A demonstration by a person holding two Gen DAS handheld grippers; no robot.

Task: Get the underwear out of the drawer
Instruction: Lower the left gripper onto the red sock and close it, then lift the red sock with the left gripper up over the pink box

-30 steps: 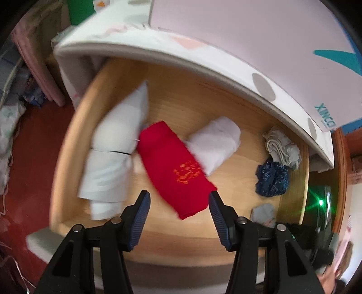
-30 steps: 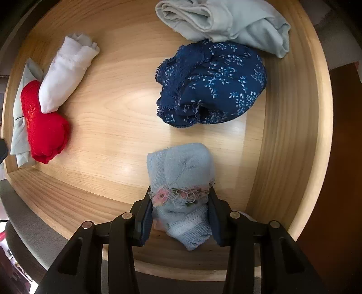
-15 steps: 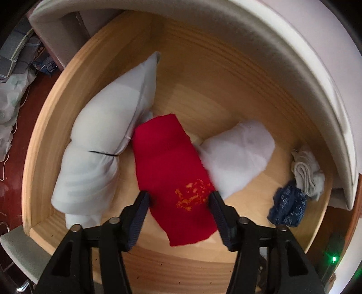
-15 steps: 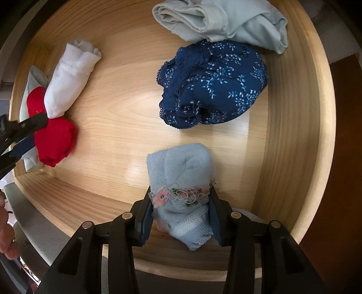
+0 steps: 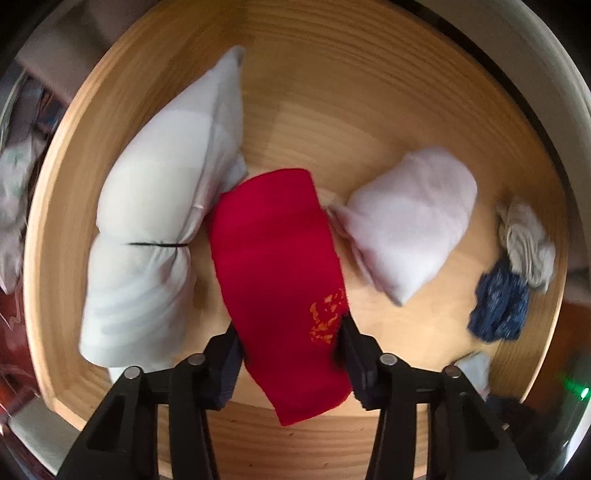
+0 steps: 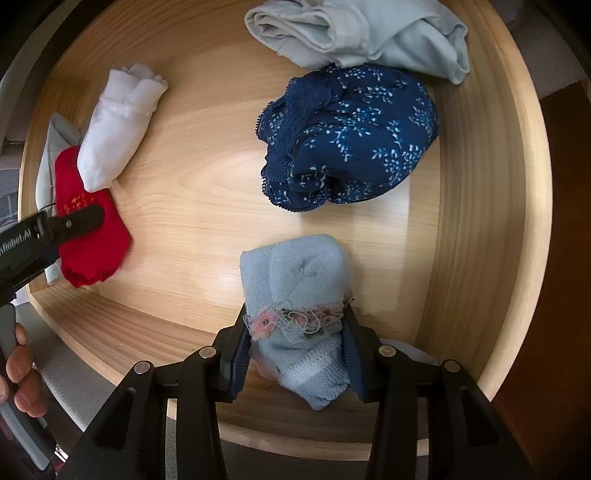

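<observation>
A: Step in hand?

B: Gripping, both sides. Left gripper [image 5: 291, 343] down in the wooden drawer [image 5: 332, 74], jaws just closing around the red folded piece [image 5: 277, 266], pads against its flanks by the orange print; probably pinching, though blurred. Right gripper [image 6: 295, 354] clamped on the pale blue knitted piece [image 6: 295, 291], at the band of pink and green trim.

A: Elsewhere, relative to the jaws?

B: Beside the left jaws, on their left, a long white bundle [image 5: 155, 229] touching the red piece; on their right, a white roll [image 5: 406, 221]. Ahead of the right jaws, well apart, a navy floral piece [image 6: 347, 140], with a grey-green crumpled one [image 6: 354, 33] beyond, touching it.

A: Next move?

B: Likely a straight lift clear of the drawer's front wall, firm grip kept; for the red piece, care not to drag the white bundle along.

A: Any writing?

B: White lettering on the left gripper's body, seen from the right wrist at the frame edge: cut off, ending in "Robot.AI" perhaps. Orange print on the red piece: unreadable.
</observation>
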